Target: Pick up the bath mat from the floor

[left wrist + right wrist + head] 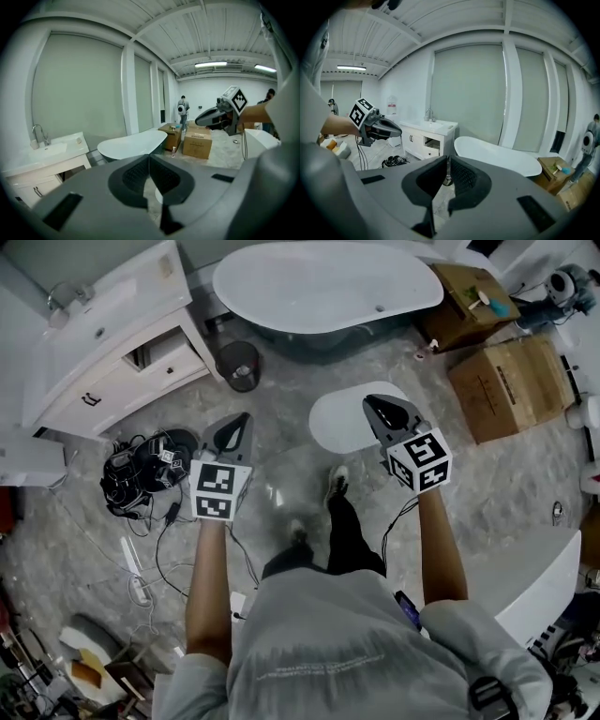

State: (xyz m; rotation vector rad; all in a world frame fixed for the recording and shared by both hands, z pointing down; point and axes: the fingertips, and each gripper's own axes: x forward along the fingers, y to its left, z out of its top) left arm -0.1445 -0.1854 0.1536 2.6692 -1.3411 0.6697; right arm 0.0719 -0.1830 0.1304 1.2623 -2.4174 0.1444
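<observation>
Fingers of the left gripper (239, 424) and of the right gripper (375, 407) are seen pressed together, with nothing held between them. The white oval bath mat (345, 424) is found lying flat on the grey floor (281, 474), near its far edge by the bathtub (328, 282), partly hidden behind the right gripper. Nothing is judged done: the mat has yet to be reached, gripped and lifted.

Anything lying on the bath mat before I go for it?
Nothing shows on the visible part of the white bath mat. The right gripper covers its right side in the head view, so that part cannot be checked.
</observation>
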